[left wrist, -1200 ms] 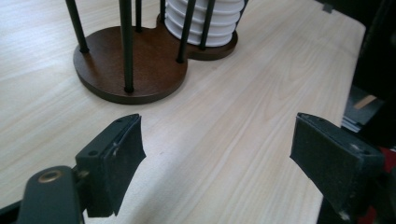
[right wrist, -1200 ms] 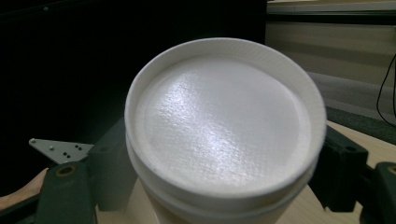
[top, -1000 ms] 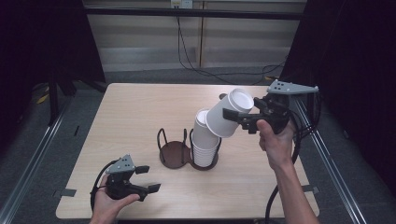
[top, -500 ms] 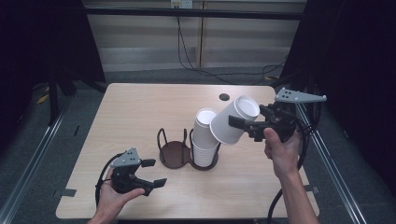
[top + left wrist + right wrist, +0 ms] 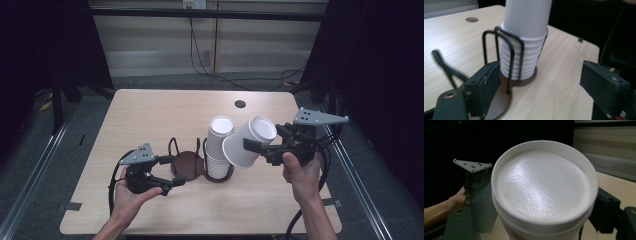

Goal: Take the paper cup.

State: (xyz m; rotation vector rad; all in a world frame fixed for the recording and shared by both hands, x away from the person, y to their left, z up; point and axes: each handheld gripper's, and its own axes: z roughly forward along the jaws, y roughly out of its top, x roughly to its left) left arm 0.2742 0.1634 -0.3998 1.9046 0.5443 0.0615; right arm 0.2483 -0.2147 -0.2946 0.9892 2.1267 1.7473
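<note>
Mid-task by the look of it, cup-separating job partly done; one white cup (image 5: 248, 141) already lifted clear of the cup stack (image 5: 218, 148) and held up in the air, tilted, bottom end facing the right tool's camera; gripped across its body by the right tool (image 5: 256, 147), jaws clamped on either side as seen in the right gripper view (image 5: 544, 192); hanging just right of the stack, apart from it.

Rest of the stack upright in the right-hand ring of the black wire cup holder (image 5: 192, 159), mid-tabletop (image 5: 150, 115); left-hand ring of the holder bare, only the brown base showing; nested rims plain in the left gripper view (image 5: 522, 53), several cups left there.

Left tool (image 5: 172, 172) low over the tabletop, pointed at the holder's base; jaws parted with nothing between the pads, having just been opening a little; one pad (image 5: 482, 86) near the wire upright, not pressing on it as far as can be told; likely there to steady the holder.

Left to do, as a guess: set the lifted cup down somewhere, maybe the bare ring or the tabletop; possibly more cups to pull afterwards; destination not tellable.
</note>
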